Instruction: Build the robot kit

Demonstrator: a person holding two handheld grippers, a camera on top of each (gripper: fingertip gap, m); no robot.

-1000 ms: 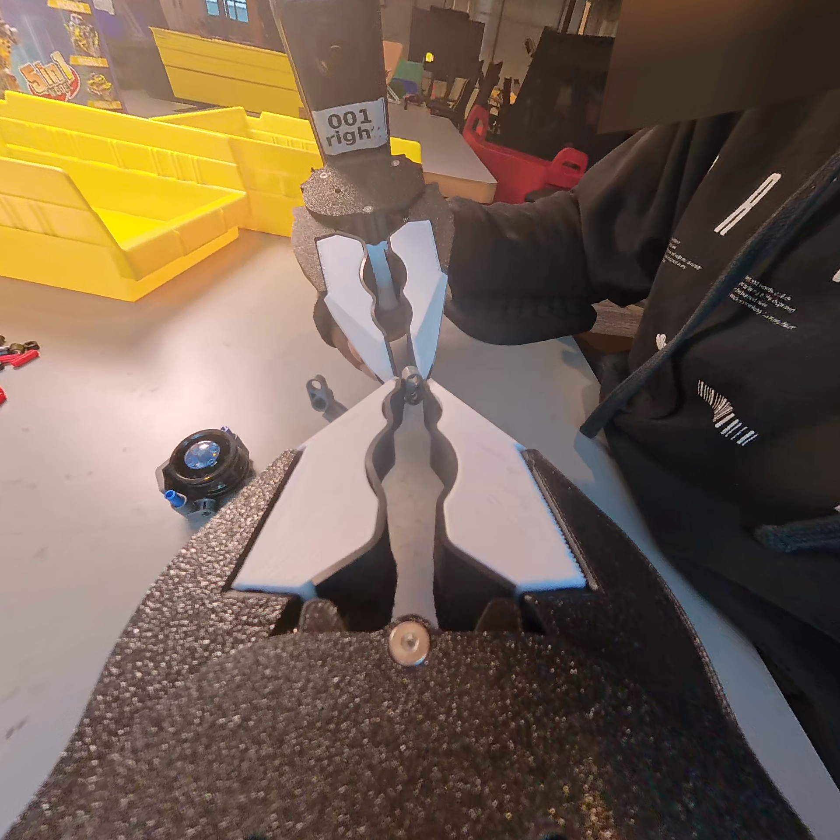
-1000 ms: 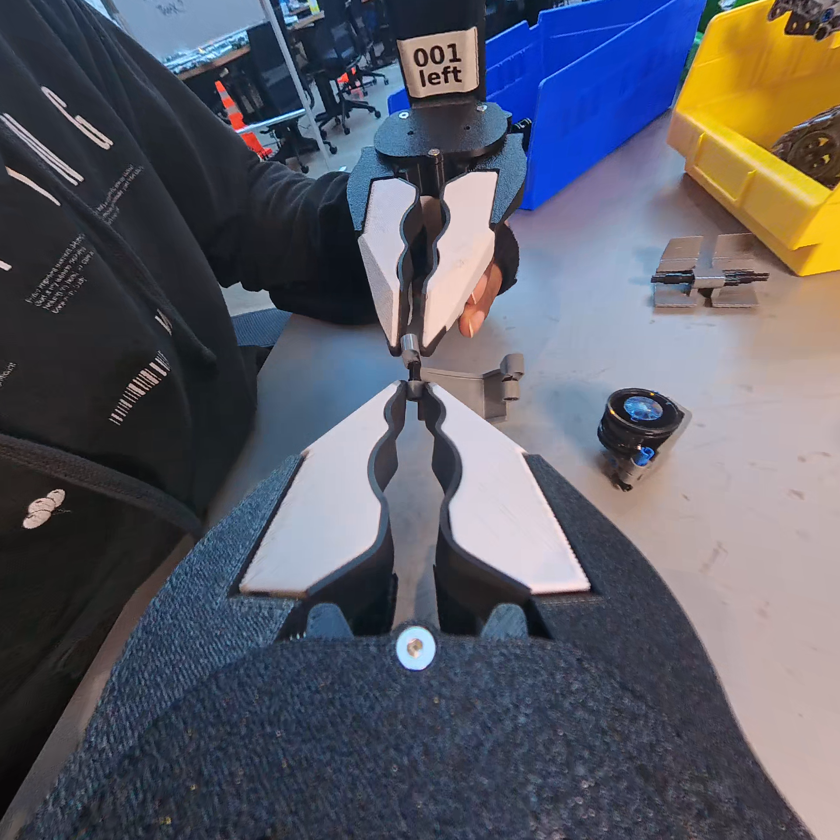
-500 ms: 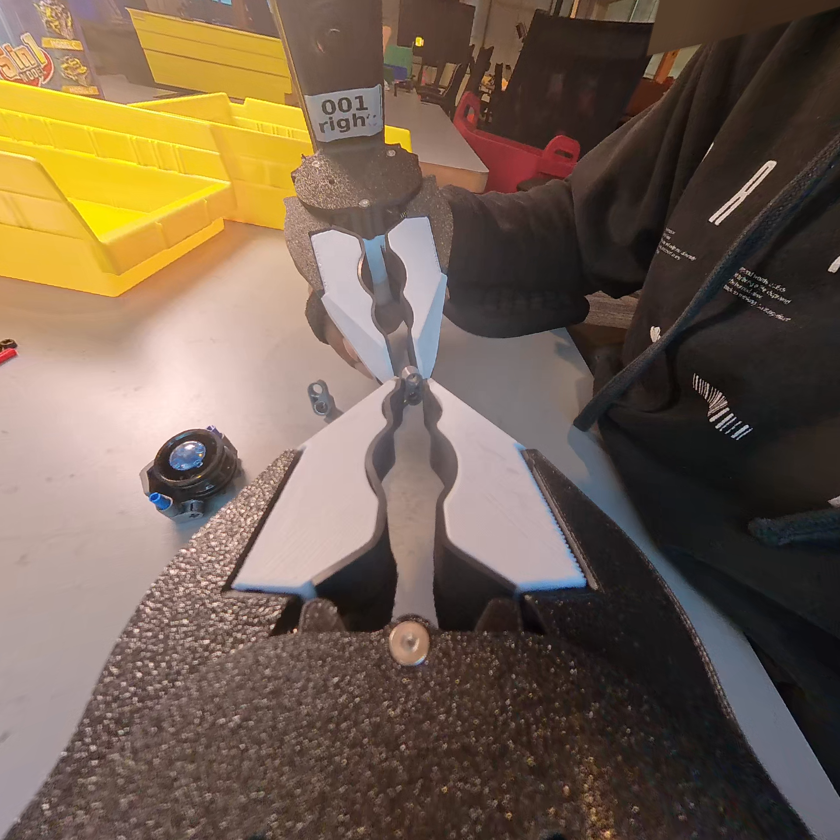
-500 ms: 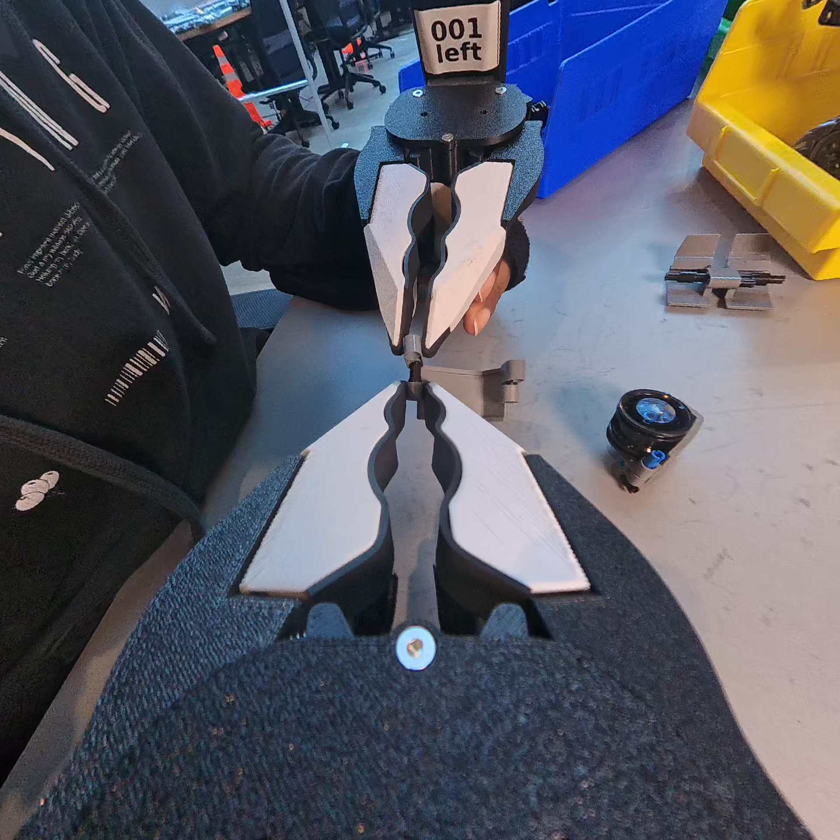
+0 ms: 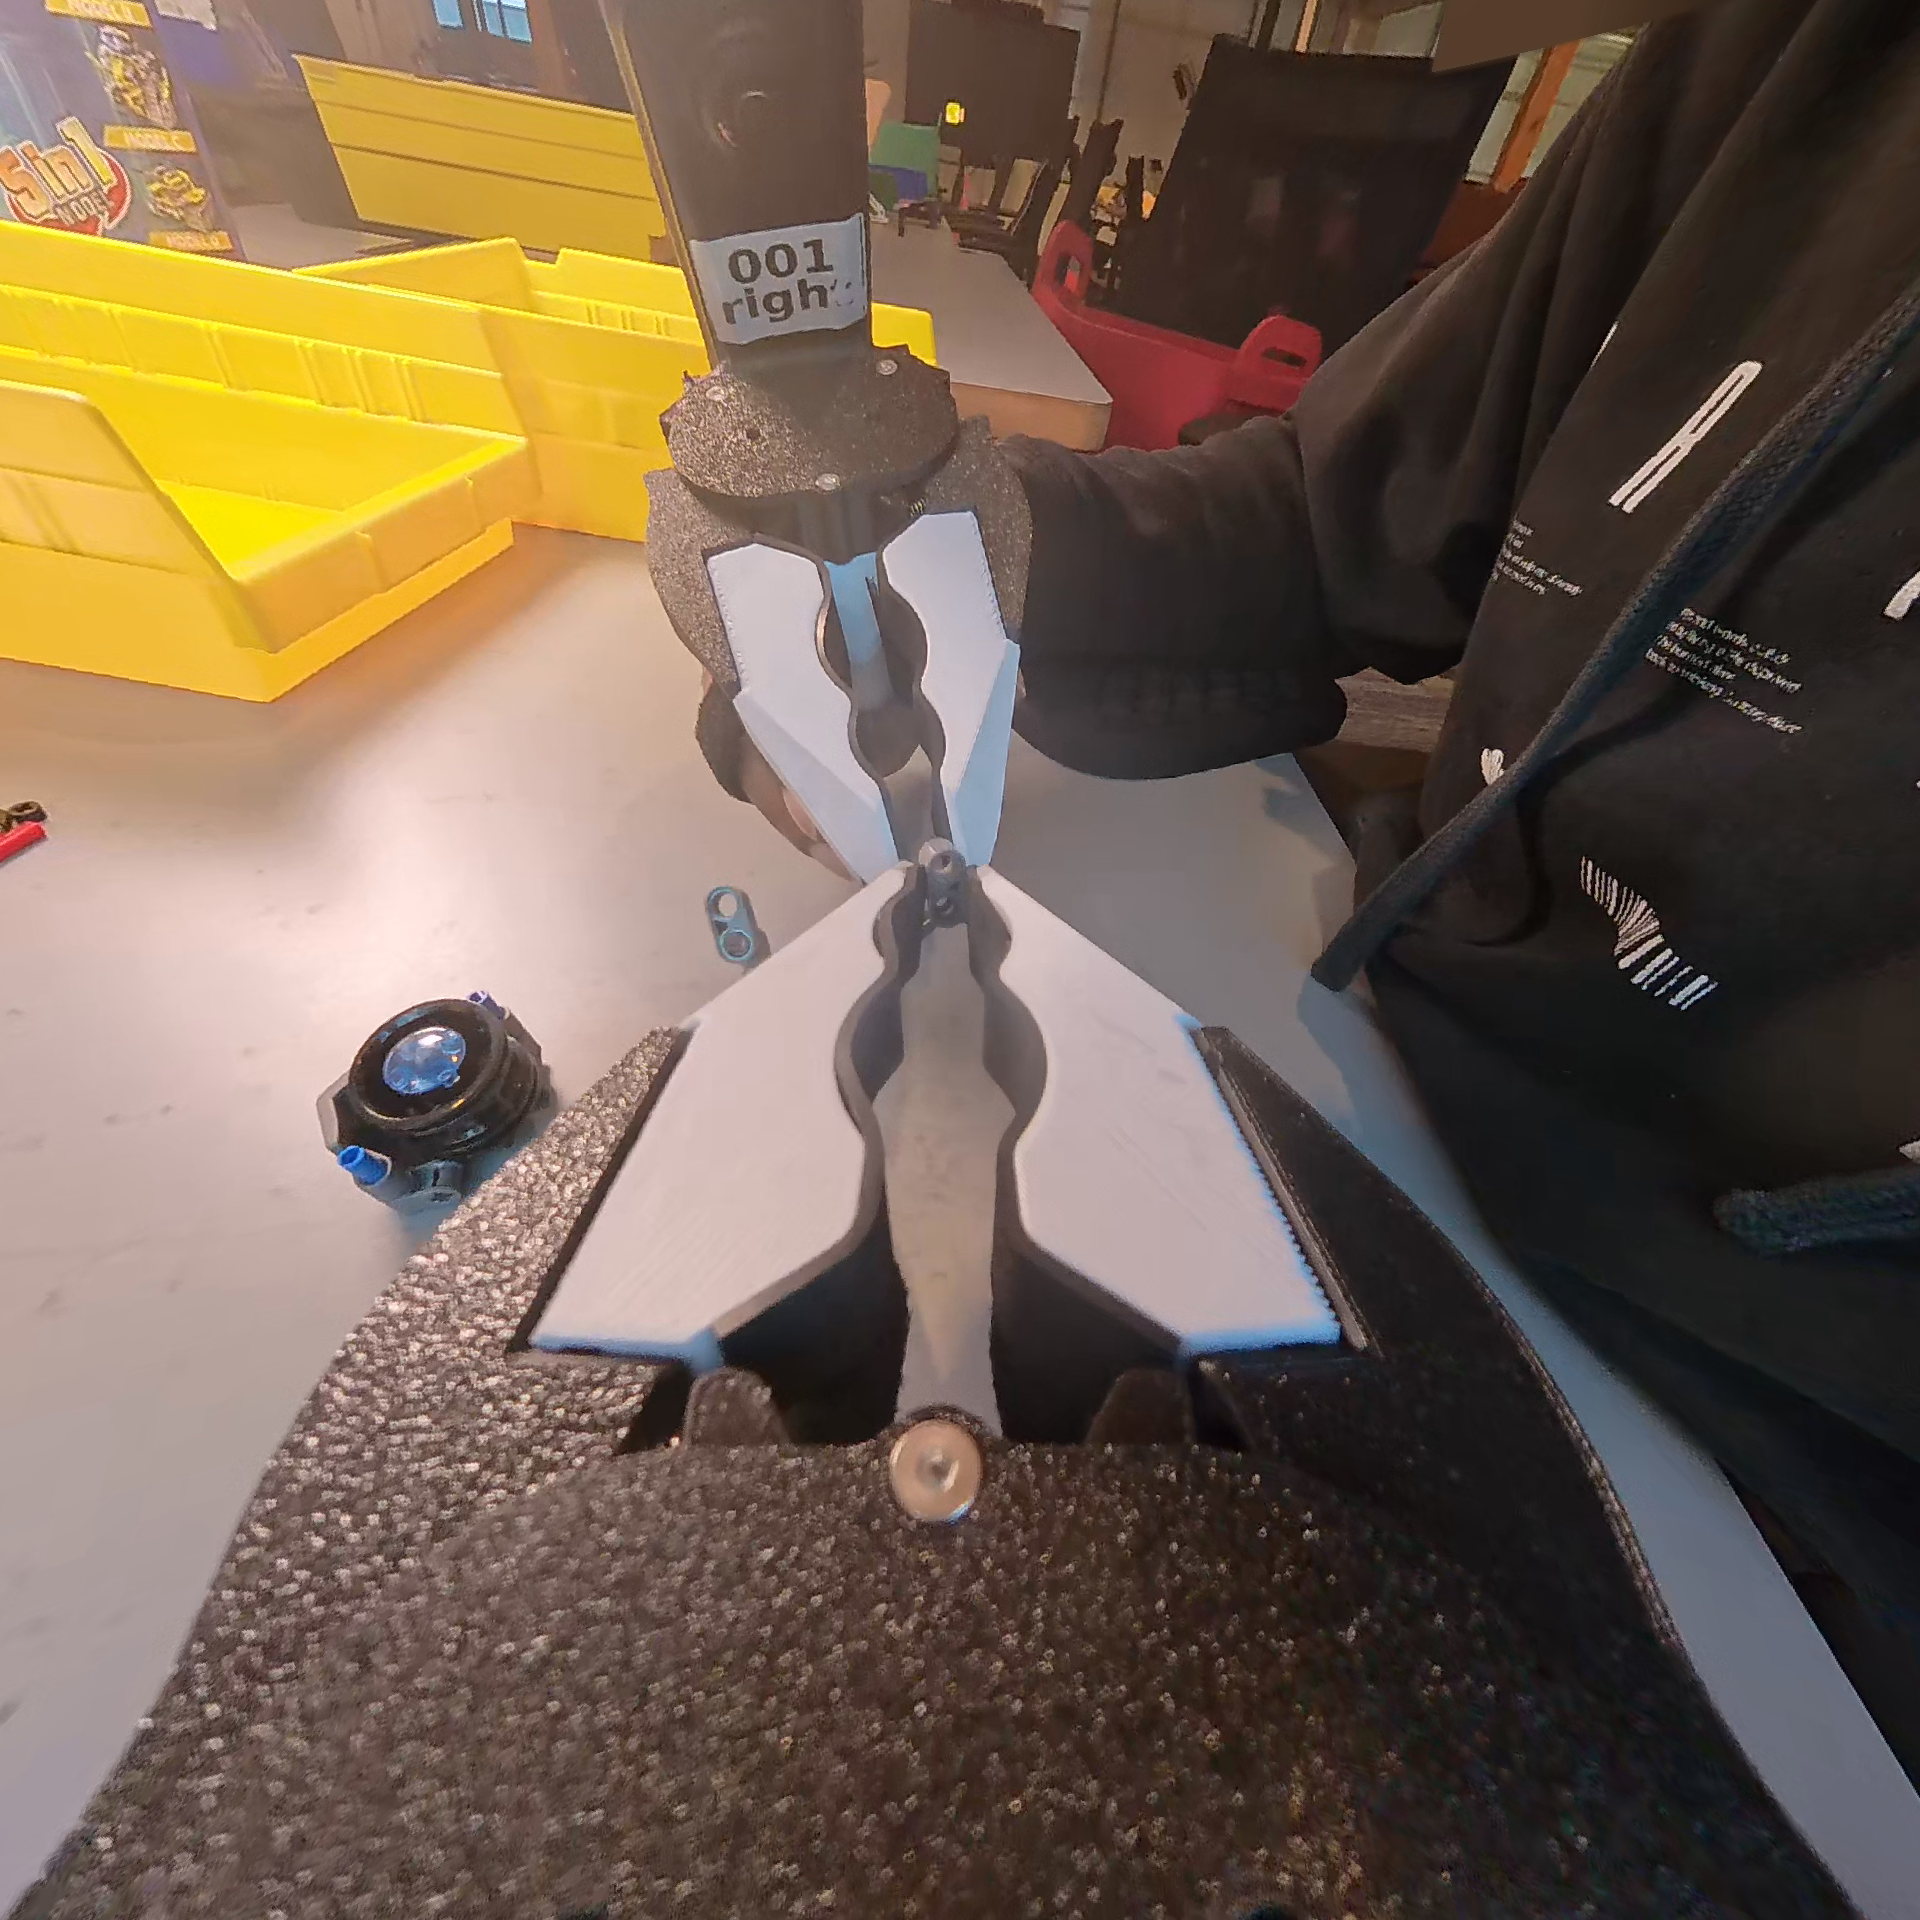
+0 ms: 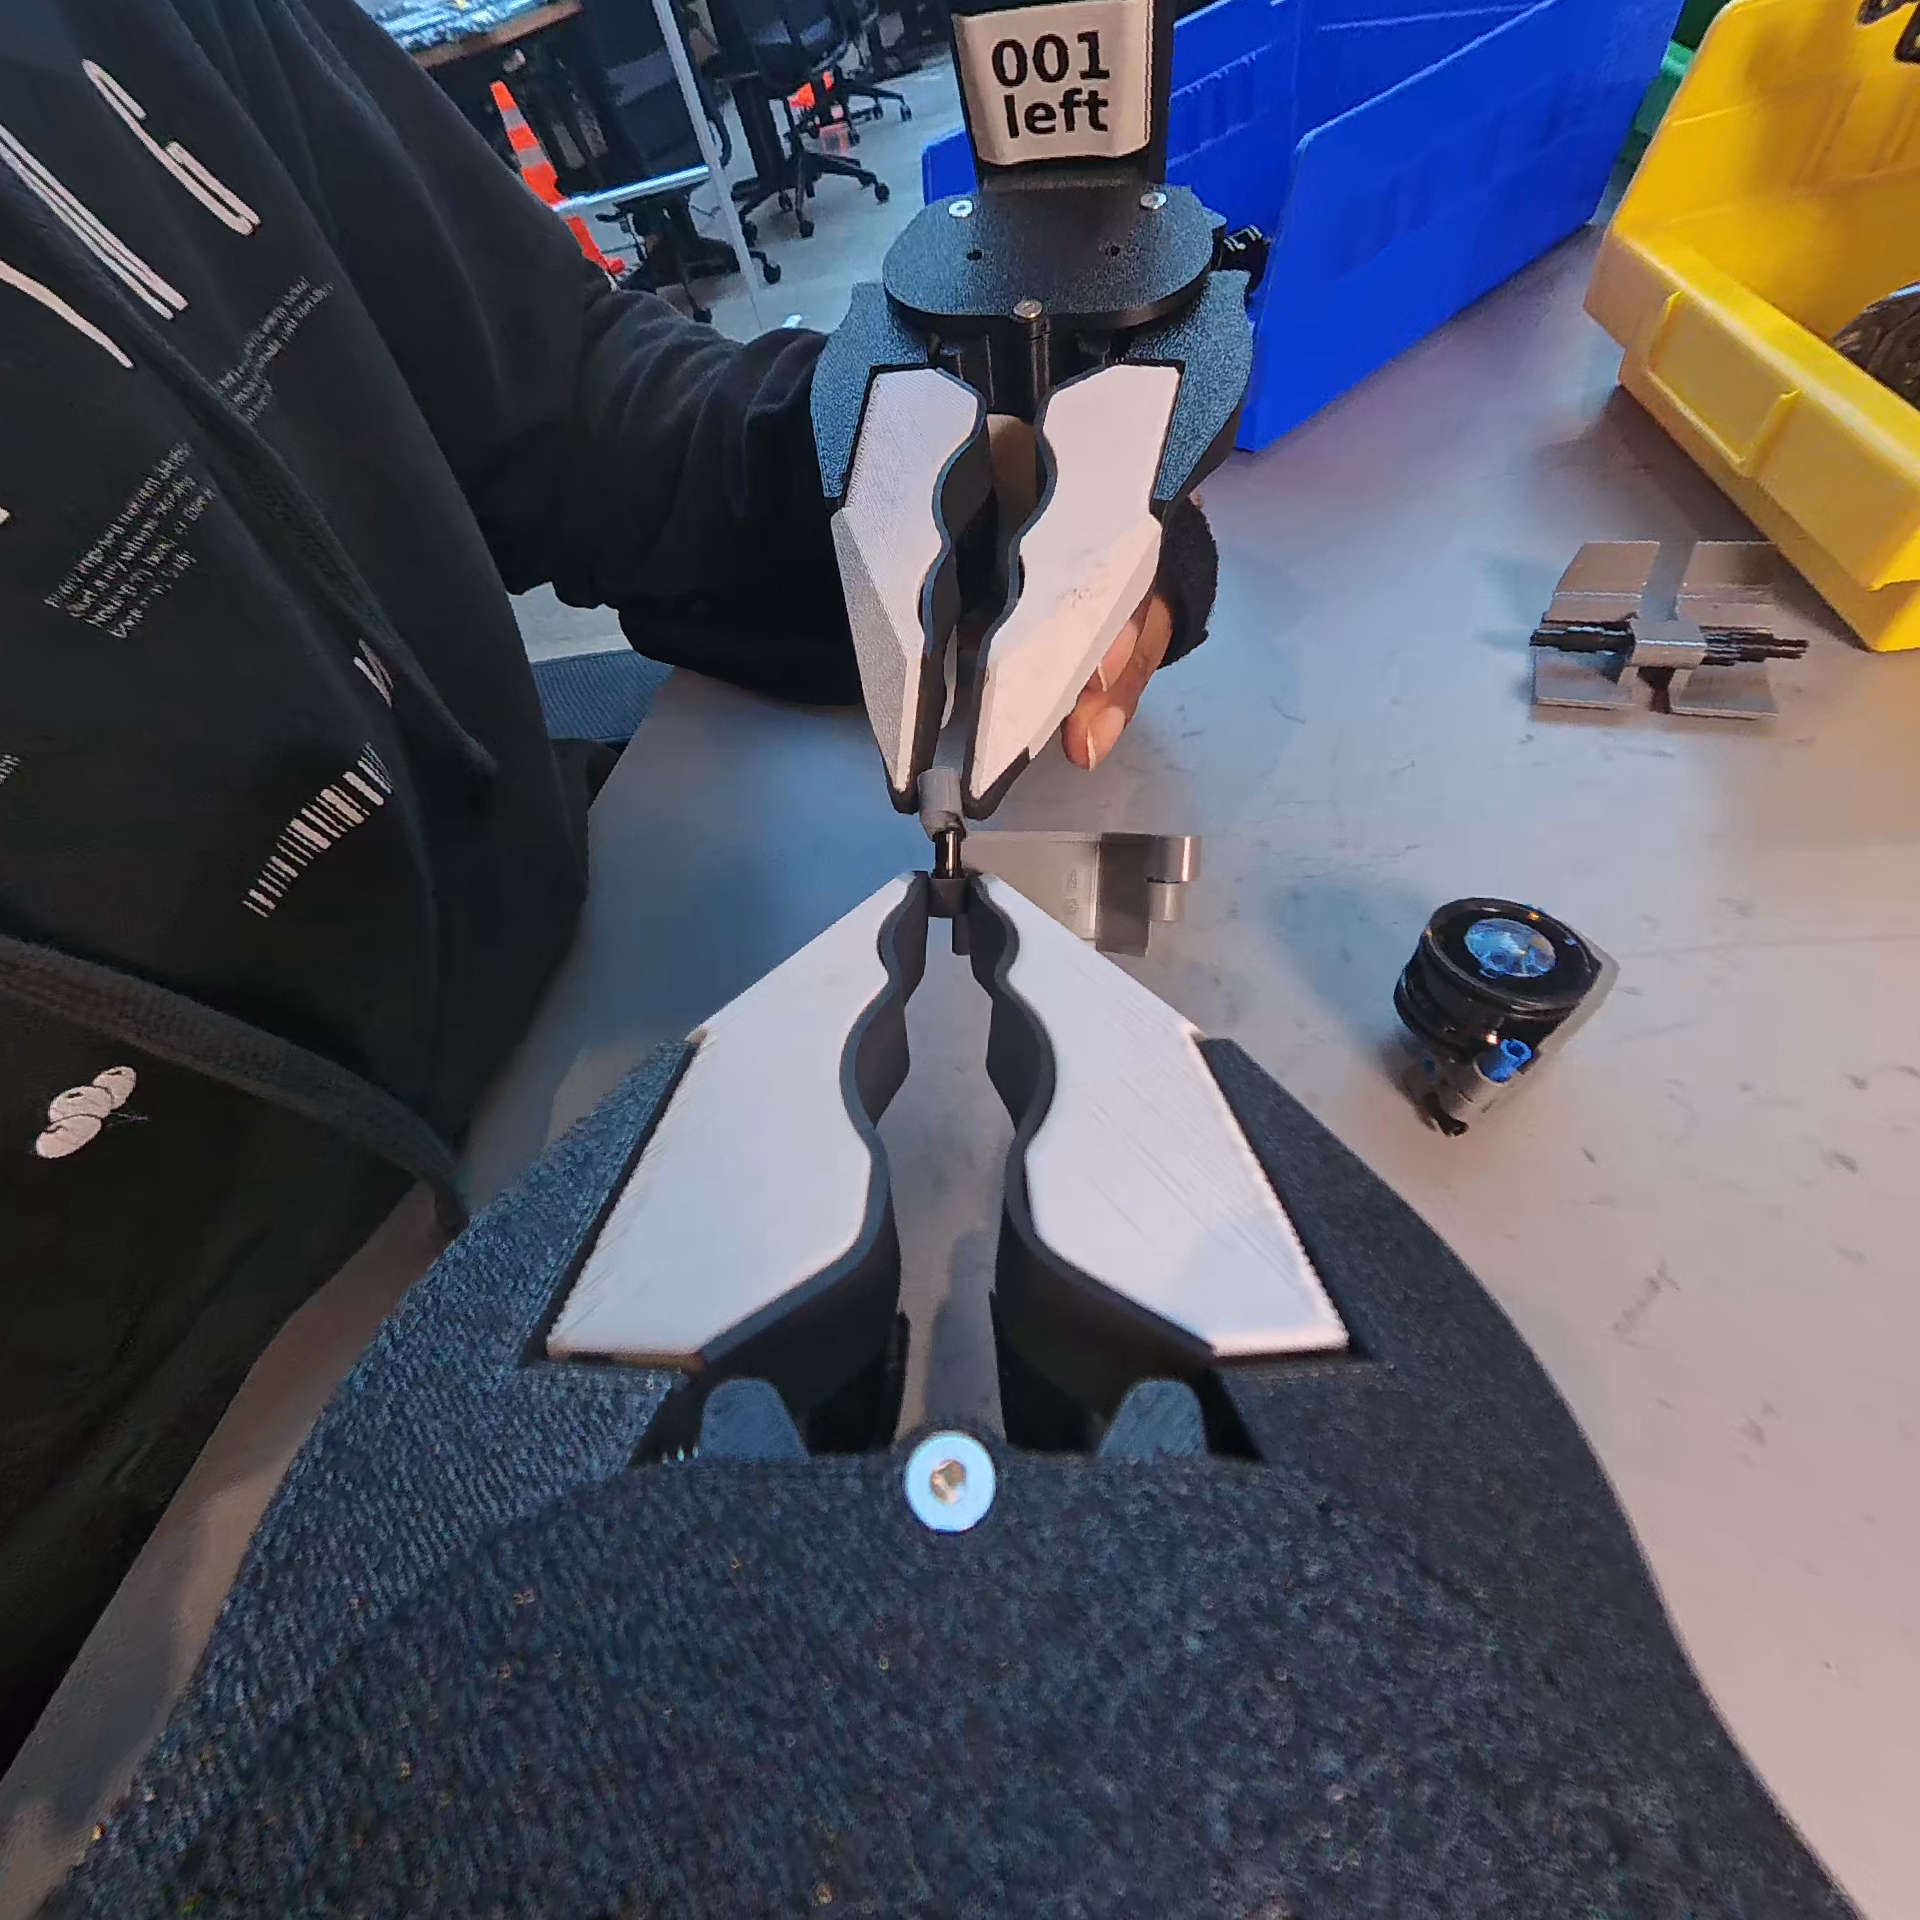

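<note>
Left tool point(image 6: 940, 805) is clenching a grey sleeve point(image 6: 938, 795); your right tool point(image 6: 948, 891) is gripping a black pin point(image 6: 945, 857), tip to tip near the tabletop point(image 6: 1558, 1299) edge.

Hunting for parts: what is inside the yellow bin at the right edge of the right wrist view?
A black treaded tyre shows above the yellow bin's front wall. That wall and the picture's edge hide the rest of the inside.

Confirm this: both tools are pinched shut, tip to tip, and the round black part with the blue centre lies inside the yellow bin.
One thing is wrong: the round black part lies on the table, outside the yellow bin; the right wrist view shows it. The left tool and right tool are pinched shut, tip to tip.
</note>
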